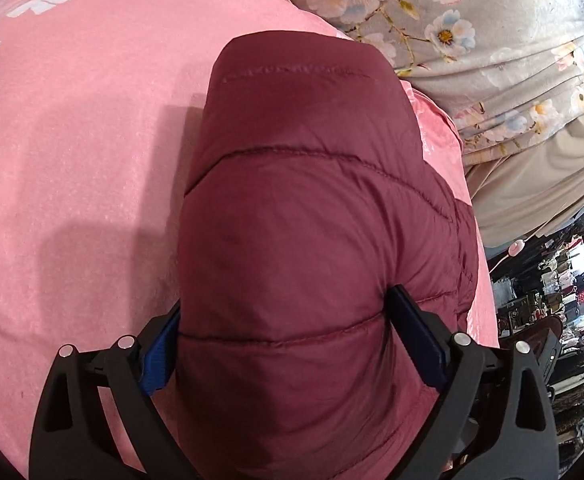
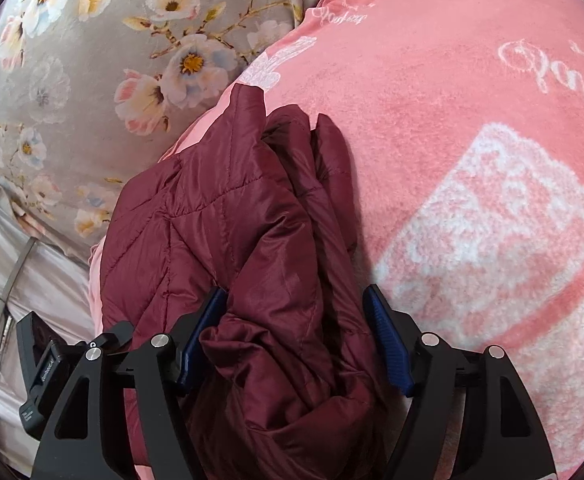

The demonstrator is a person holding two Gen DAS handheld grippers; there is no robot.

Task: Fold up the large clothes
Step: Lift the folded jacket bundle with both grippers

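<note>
A maroon quilted puffer jacket (image 1: 300, 208) lies on a pink blanket (image 1: 84, 152). In the left wrist view, my left gripper (image 1: 288, 320) has its blue-padded fingers (image 1: 416, 332) on either side of a thick puffy fold of the jacket, pressing into it. In the right wrist view, the jacket (image 2: 228, 220) is bunched with its layers showing, and my right gripper (image 2: 296, 320) has its blue pads (image 2: 388, 340) clamped around a bundle of its folds. The jacket fills both jaws and hides the fingertips' inner faces.
A grey floral bedsheet (image 1: 472, 40) lies beyond the pink blanket; it also shows in the right wrist view (image 2: 72, 80). Beige fabric (image 1: 540, 192) and cluttered dark items (image 1: 552, 312) sit at the right past the bed's edge. The pink blanket (image 2: 472, 160) carries white printed patterns.
</note>
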